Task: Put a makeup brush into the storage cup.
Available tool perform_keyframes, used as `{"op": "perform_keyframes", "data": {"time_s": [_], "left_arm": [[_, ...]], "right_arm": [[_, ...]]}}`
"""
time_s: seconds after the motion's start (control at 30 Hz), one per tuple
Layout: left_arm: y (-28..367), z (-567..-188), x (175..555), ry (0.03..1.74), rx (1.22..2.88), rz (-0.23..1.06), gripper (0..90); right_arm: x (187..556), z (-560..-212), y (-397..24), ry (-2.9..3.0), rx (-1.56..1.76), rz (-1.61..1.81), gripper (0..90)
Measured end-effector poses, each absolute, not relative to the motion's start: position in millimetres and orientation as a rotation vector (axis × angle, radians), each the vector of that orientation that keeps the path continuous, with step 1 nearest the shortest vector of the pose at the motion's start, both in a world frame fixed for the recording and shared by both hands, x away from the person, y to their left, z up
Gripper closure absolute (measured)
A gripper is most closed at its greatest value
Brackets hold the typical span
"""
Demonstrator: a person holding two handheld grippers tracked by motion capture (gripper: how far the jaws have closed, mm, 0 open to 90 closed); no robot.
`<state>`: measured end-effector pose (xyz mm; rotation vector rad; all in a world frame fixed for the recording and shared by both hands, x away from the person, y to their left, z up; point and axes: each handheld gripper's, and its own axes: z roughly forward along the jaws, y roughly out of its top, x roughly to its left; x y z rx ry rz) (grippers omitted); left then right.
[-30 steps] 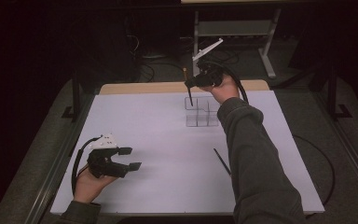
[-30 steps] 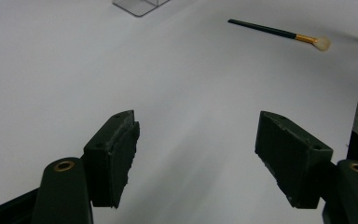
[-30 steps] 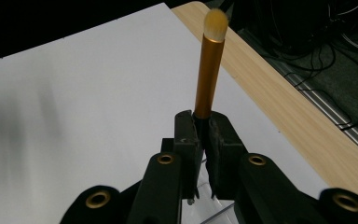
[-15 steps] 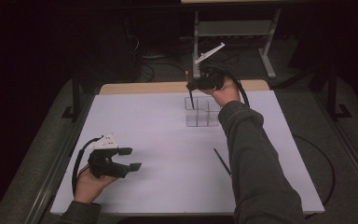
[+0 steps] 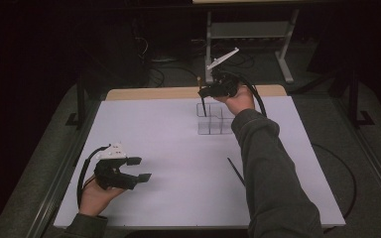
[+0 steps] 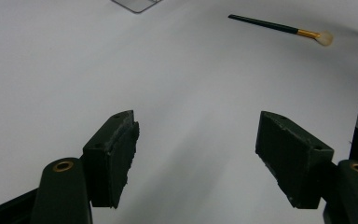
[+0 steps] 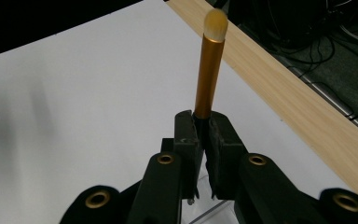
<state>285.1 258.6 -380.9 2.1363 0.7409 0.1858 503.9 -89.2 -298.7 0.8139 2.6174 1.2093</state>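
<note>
My right gripper (image 5: 204,91) is shut on a make-up brush (image 5: 202,101) and holds it upright at the far side of the table. The brush's dark handle points down into the far left cell of a clear compartment box (image 5: 214,125). In the right gripper view the gold ferrule (image 7: 209,74) and pale tip rise from my shut right gripper (image 7: 204,117). A second brush (image 5: 235,171) with a black handle lies flat on the white sheet; it is also in the left gripper view (image 6: 279,28). My left gripper (image 5: 140,168) (image 6: 196,126) stands open and empty at the near left.
A white sheet (image 5: 168,148) covers the table, with a bare wooden strip (image 5: 149,93) along the far edge. Cables trail from both grippers, and a black cable (image 5: 345,173) loops off the right side. A metal stand (image 5: 250,29) is behind the table.
My right gripper has shifted slightly to the right with the brush, staying over the clear box. The left gripper has not moved.
</note>
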Motion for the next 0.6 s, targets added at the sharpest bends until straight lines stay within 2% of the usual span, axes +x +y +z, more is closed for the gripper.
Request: {"op": "perform_keyframes", "data": {"time_s": [0.6], "left_arm": [[259.1,-380.9,285.2,0.736,2.143,0.191,28.1]], "right_arm": [[503.5,-311.5,-92.1,2.624,0.860,1.205,82.4]]}}
